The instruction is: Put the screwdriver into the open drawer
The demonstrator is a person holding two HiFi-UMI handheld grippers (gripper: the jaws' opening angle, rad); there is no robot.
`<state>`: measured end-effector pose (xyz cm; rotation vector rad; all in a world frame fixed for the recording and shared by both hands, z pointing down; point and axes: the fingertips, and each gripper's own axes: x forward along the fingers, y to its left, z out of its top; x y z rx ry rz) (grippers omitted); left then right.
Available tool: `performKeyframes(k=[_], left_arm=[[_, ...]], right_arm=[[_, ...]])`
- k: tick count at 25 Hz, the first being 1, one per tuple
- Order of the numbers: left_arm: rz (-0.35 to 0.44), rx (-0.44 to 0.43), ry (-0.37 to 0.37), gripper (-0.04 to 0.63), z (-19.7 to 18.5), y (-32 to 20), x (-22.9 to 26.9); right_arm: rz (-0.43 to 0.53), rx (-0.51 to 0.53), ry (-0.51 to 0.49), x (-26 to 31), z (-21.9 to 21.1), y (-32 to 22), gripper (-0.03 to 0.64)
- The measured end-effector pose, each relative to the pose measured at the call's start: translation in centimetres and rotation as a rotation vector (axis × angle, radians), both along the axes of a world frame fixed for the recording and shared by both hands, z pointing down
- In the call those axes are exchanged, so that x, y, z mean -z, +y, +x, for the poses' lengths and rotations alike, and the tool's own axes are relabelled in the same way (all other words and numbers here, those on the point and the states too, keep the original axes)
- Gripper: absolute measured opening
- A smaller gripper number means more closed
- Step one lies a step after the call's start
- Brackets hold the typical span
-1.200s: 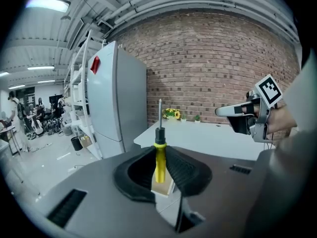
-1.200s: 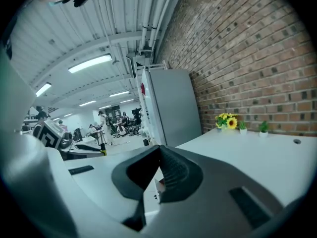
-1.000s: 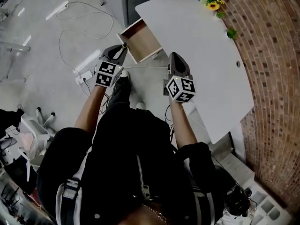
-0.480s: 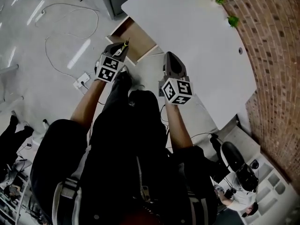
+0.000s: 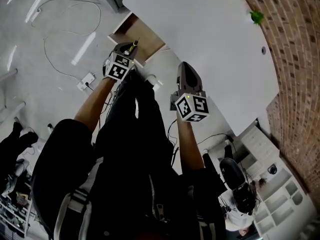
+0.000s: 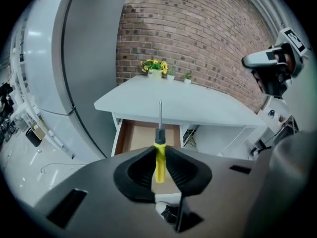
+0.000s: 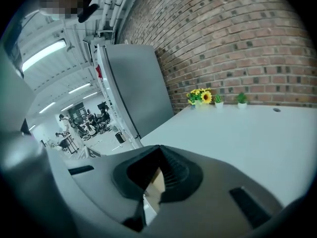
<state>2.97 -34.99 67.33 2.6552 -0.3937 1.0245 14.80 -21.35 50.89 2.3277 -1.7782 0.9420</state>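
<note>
My left gripper (image 5: 129, 48) is shut on a screwdriver (image 5: 133, 45) with a yellow handle. In the left gripper view the screwdriver (image 6: 159, 155) stands between the jaws of that gripper (image 6: 159, 158), its metal shaft pointing at the open wooden drawer (image 6: 143, 135) under the white table (image 6: 198, 105). From the head view, the tip lies at the front edge of the drawer (image 5: 150, 38). My right gripper (image 5: 186, 70) hangs shut and empty beside the table (image 5: 210, 44), right of the drawer. In its own view the right gripper (image 7: 158, 150) faces the tabletop (image 7: 237, 133).
A tall grey cabinet (image 6: 84, 58) stands left of the table. A brick wall (image 5: 295, 59) runs behind it, with yellow flowers (image 6: 154, 66) at the table's far end. A power strip (image 5: 86, 80) and cables lie on the floor at the left. White shelving (image 5: 270, 184) sits at the lower right.
My left gripper has carried the screwdriver forward to the drawer's front edge. The right gripper has dropped back a little, and the head view has shifted so the table lies nearer.
</note>
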Motion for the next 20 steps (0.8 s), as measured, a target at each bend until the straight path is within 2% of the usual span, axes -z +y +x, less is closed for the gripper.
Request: performKeyframes(k=[4,15,20], left_arm=[[-0.010,-0.020,-0.063,0.078,1.5,-0.4,-5.4],[0.017,-0.097,-0.262,0.079,7.1,-2.6,-19.0],[0.006,-0.140,-0.377,0.080,8.0,-2.0,-24.0]], right_arm=[[-0.017,-0.060,-0.059,-1.6,0.5,1.3,0.006],[-0.121,-0.111,-0.105,-6.9,-0.5,3.9,0.006],[-0.151,-0.147,-0.127,-8.5,-0.9,5.5,0.006]])
